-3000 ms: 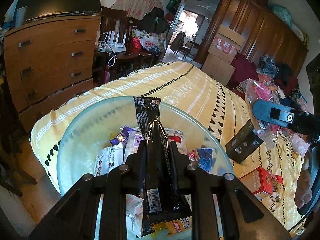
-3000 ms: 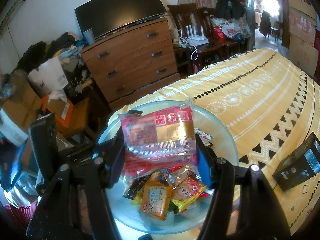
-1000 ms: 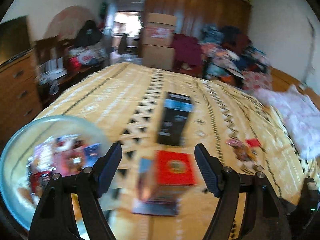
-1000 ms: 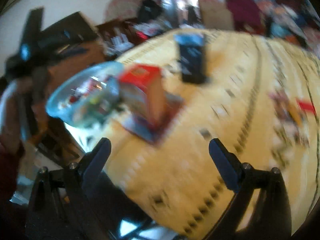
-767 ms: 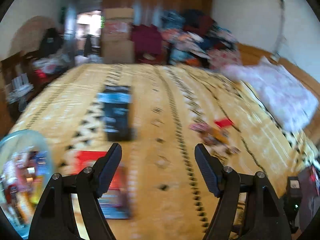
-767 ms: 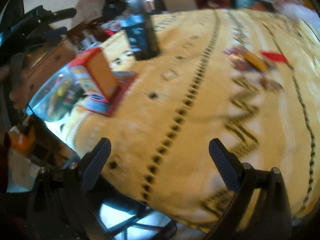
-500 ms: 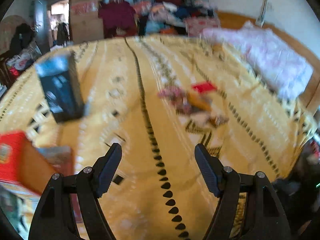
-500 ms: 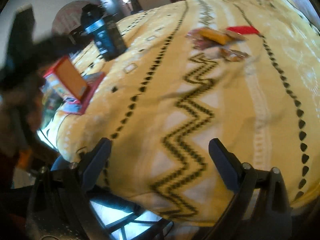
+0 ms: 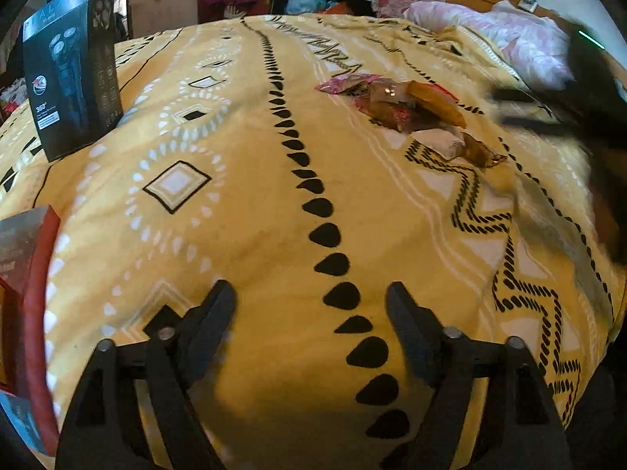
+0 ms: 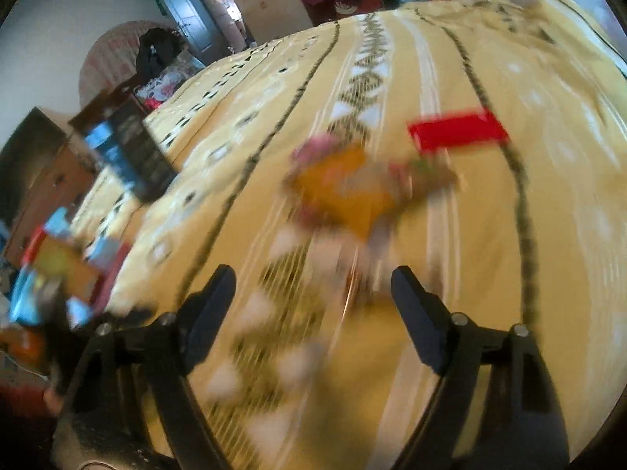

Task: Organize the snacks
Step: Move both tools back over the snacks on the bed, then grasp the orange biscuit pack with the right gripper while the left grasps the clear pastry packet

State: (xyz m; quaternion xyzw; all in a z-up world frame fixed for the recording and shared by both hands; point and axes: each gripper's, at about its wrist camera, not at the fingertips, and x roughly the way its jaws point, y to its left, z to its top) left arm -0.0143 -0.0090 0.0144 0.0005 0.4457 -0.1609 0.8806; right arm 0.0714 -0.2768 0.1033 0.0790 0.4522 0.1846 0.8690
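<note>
Both grippers are empty w/ fingers spread wide, prob readied for another grab. The loose snack pile is left on the yellow bedspread, well right of the black shaver box. From the left gripper it's up ahead and off to the right; for the right gripper it's just beyond the fingers, nearly centred, tho blurry.

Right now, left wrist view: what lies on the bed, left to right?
Red flat box at the frame edge → upright black shaver box → open left tool → small heap of pink, orange and white snack packets → blurred dark right tool.
</note>
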